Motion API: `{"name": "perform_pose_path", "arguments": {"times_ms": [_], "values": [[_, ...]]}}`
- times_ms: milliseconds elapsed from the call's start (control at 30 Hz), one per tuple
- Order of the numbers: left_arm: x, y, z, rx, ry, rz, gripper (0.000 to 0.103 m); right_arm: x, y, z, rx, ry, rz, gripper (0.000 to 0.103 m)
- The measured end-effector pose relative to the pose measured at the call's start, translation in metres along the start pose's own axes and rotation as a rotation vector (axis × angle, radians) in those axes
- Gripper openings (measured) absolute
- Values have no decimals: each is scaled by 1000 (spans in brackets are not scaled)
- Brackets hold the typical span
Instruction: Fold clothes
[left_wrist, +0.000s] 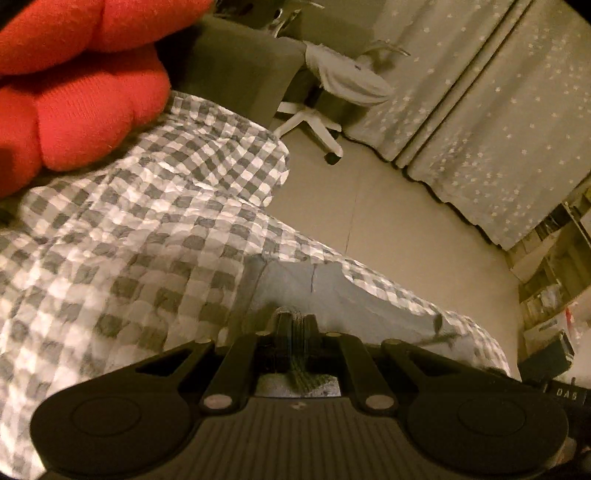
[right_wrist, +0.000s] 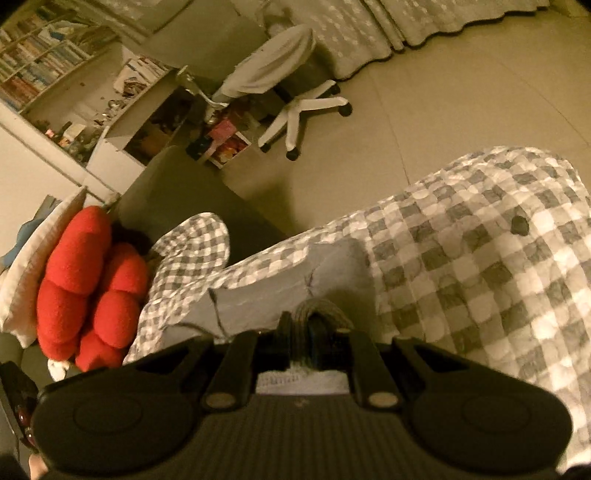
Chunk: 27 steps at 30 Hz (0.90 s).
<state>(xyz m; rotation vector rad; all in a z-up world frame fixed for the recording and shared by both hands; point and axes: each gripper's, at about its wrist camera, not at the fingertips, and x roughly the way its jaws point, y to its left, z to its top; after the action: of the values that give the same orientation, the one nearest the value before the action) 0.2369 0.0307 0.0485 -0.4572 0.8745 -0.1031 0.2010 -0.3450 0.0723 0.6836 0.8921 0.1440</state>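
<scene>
Both grippers are pinching the light grey garment: the left gripper is clamped on a bunched edge, the right gripper likewise on a gathered hem. The cloth stretches between them just above the checked bedspread. It looks like mid-fold; next, carry both held edges across together and lay them flat on the bed.

Bed, as I see it from both wrist cameras: covered by a grey-and-white checked quilt, crumpled and puckered. Lying directly on the quilt: one pale grey garment, spread near the edge facing the floor; one red lobed cushion at the head end; one small dark object, too small for me to identify, well apart from the garment.
</scene>
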Motion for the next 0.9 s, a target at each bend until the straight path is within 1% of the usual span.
{"name": "perform_pose_path", "arguments": {"times_ms": [200,233,267,300,333,400,467,533,633,700,767,800,833,900], "values": [[19,0,9,-13,13,-6,5,17,-11,13,57,-1,31,11],[21,1,11,-15,18,-17,5,19,-14,15,72,-2,45,14],[23,1,14,-15,23,-31,5,20,-18,17,89,-6,63,16],[24,3,16,-22,19,-43,7,20,-21,19,105,-14,79,22],[23,6,19,-33,6,-53,11,20,-24,22,119,-24,95,40],[21,13,24,-52,-21,-73,15,18,-29,27,131,-50,120,56],[19,20,28,-69,-40,-86,17,13,-28,29,102,-84,124,56],[17,29,30,-82,-59,-90,17,10,-28,30,61,-113,95,56],[17,40,29,-87,-91,-91,20,10,-22,26,-46,-134,26,56],[21,41,27,-70,-92,-96,21,11,-13,22,-125,-135,5,56],[24,39,24,-46,-88,-104,22,13,-2,18,-207,-138,-18,53],[26,36,22,-25,-88,-111,25,14,4,16,-248,-140,-29,51],[27,32,20,-1,-88,-117,30,16,10,13,-283,-139,-42,45],[31,23,16,51,-93,-114,35,22,19,7,-341,-136,-65,35]]}}
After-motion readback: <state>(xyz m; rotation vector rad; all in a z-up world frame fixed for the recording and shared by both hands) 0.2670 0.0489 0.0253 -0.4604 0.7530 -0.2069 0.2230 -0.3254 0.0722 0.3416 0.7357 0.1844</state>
